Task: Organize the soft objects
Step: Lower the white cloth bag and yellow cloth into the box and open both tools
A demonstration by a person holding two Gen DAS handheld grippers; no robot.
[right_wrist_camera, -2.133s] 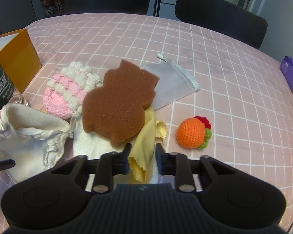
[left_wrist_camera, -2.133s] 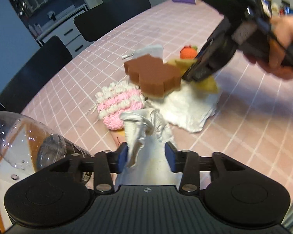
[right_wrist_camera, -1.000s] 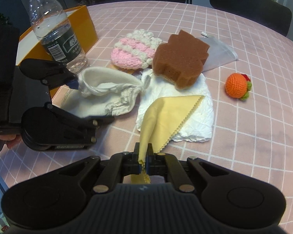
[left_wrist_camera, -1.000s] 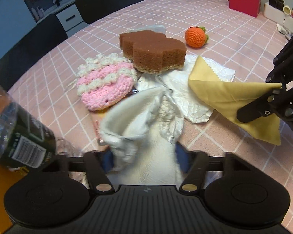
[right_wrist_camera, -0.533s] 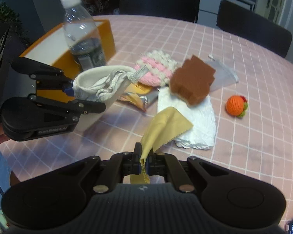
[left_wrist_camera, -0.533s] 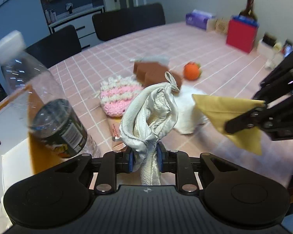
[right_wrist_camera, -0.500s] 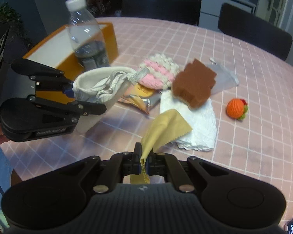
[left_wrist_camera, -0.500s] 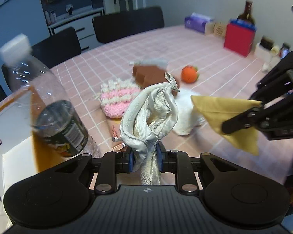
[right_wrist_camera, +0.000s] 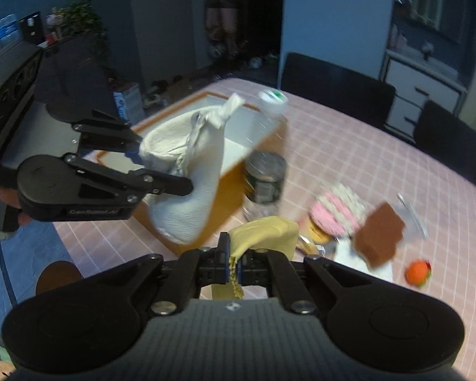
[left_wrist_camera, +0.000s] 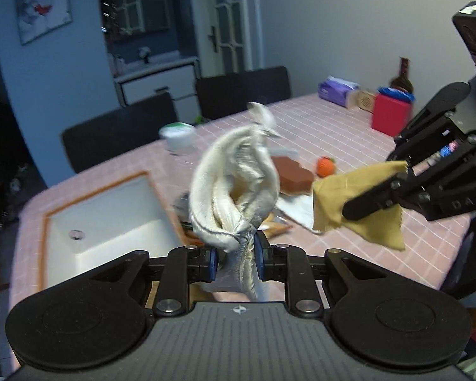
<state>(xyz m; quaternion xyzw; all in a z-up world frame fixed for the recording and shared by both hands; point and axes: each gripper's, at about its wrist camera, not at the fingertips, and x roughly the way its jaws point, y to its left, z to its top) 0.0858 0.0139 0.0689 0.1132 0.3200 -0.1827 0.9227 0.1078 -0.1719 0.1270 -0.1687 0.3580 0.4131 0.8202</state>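
Left wrist: pouch (left_wrist_camera: 234, 184) in left tool (left_wrist_camera: 234, 263), yellow cloth (left_wrist_camera: 358, 203) in right tool (left_wrist_camera: 399, 171).

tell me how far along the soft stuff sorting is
Nothing looks packed yet. In hand: left gripper holds the white drawstring pouch up, right gripper pinches the yellow cloth. Left on the table: pink knit piece, brown sponge, orange crochet ball.

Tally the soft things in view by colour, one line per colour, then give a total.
White or cream: 2, the drawstring bag held in the left claw and the white cloth on the table
Yellow: 1, the yellow cloth in the right claw
Pink: 1, crochet pad
Brown: 1, sponge
Orange: 1, crochet fruit
Total: 6
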